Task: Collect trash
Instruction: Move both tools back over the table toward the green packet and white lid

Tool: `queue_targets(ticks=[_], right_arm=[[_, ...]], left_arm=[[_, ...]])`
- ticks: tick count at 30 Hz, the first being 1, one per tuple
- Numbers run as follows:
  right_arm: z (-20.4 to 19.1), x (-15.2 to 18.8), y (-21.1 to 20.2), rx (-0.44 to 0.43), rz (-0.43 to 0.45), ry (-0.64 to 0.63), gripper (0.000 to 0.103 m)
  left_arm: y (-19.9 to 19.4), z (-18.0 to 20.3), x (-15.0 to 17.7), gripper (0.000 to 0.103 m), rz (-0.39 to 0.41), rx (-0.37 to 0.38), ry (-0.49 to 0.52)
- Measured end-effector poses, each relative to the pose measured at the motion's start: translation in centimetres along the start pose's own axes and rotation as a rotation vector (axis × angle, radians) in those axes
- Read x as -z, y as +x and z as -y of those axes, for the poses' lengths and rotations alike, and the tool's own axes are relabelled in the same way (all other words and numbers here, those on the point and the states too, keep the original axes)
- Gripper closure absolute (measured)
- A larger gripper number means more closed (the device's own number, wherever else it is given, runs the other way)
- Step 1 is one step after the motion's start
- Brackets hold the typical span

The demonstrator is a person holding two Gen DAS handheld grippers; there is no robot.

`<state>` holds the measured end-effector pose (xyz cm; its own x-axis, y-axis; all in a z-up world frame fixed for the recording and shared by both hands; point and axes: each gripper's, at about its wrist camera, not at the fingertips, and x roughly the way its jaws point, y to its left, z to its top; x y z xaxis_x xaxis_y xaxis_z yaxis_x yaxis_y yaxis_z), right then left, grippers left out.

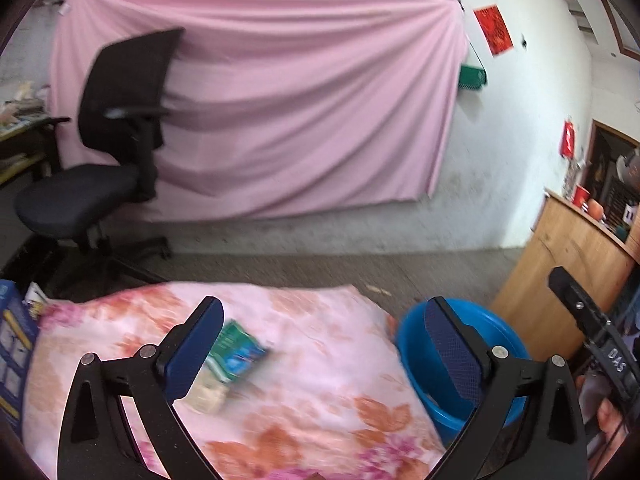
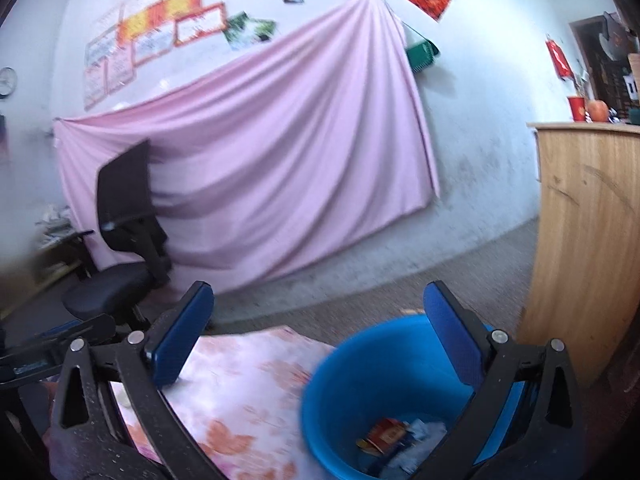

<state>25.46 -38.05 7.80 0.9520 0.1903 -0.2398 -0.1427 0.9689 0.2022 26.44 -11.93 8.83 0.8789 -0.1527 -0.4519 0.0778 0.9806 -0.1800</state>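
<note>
My left gripper [image 1: 324,344] hangs with its blue-padded jaws spread wide and empty above the table draped in a pink floral cloth [image 1: 320,392], where a crumpled green-and-blue snack wrapper [image 1: 234,354] lies beside a pale scrap of packaging [image 1: 208,398], both just inside my left finger. My right gripper [image 2: 318,334] is likewise spread apart and holds nothing, poised over the round blue plastic bucket [image 2: 360,364] that stands just beside the table's edge, with a red carton and pale crumpled wrappers [image 2: 400,438] already lying in its bottom
</note>
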Motion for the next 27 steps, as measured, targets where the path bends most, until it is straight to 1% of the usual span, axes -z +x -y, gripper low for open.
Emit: queue_targets(ticks=[4, 8, 11, 17, 23, 27], right_arm=[[-2.2, -0.4, -0.3, -0.046, 0.057, -0.024, 0.000], [-4.7, -0.6, -0.9, -0.093, 0.128, -0.060, 0.000], [-6.7, -0.7, -1.0, -0.109, 0.161, -0.096, 0.000], [-10.3, -0.3, -1.4, -0.153, 0.217, -0.165, 0.000], [-13.5, 1.0, -2.2, -0.196, 0.278, -0.263, 0.000], [-15.4, 2.0, -2.2, -0.213, 0.293, -0.339, 0.000]], left_arm=[[-1.9, -2.1, -0.4, 0.002, 0.082, -0.050, -0.013], [-4.0, -4.5, -0.4, 0.002, 0.157, -0.076, -0.026], [-5.3, -6.1, -0.5, 0.002, 0.200, -0.099, -0.030], [-8.0, -8.9, -0.3, 0.002, 0.291, -0.190, -0.022], [-9.0, -11.3, 0.8, 0.002, 0.339, -0.224, -0.006], [-9.1, -11.9, 1.8, 0.002, 0.335, -0.229, 0.040]])
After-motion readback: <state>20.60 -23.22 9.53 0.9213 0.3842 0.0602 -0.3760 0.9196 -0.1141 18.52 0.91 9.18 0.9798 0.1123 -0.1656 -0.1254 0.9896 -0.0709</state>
